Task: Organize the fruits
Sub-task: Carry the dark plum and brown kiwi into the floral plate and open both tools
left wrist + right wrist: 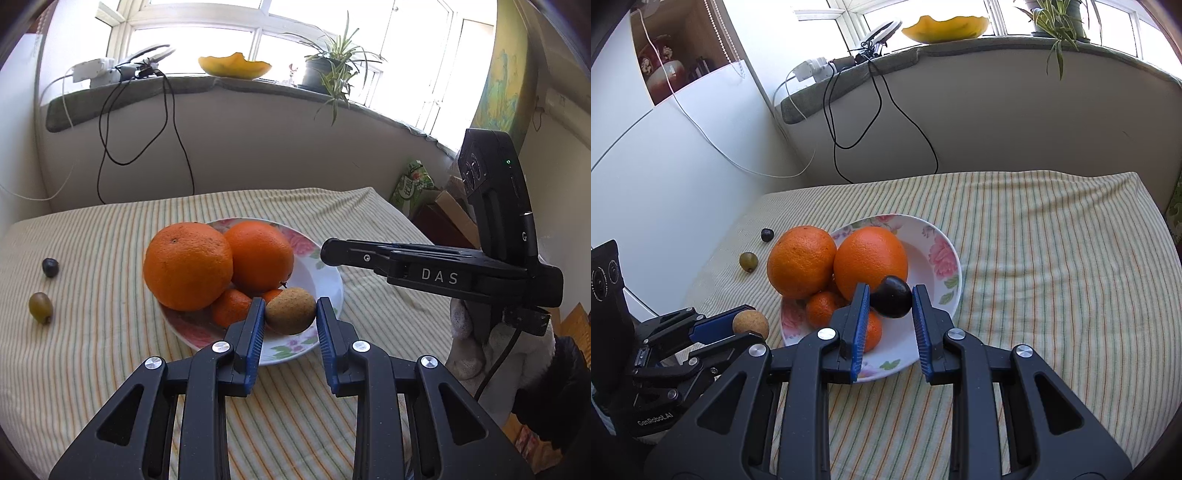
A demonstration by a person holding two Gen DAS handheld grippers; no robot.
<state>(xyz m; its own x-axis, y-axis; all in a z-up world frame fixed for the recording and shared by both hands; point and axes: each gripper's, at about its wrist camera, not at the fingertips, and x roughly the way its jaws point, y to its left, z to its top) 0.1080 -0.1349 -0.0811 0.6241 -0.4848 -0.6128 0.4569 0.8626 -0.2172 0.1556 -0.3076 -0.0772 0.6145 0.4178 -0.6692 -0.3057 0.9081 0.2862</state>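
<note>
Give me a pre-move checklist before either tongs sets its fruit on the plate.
1. Left tongs grip on the brown kiwi-like fruit: ok, held between both pads.
2. Right tongs grip on the dark plum-like fruit: ok, held between the pads above the plate.
3. Free landing spot on the floral plate: ok, its right side is bare.
4. Stack stability: cannot tell; two large oranges rest on small tangerines.
5. Clearance between the two tongs: cannot tell; both are close over the plate.
6. Loose fruit left on the striped cloth: not ok, a green one and a dark one remain.
</note>
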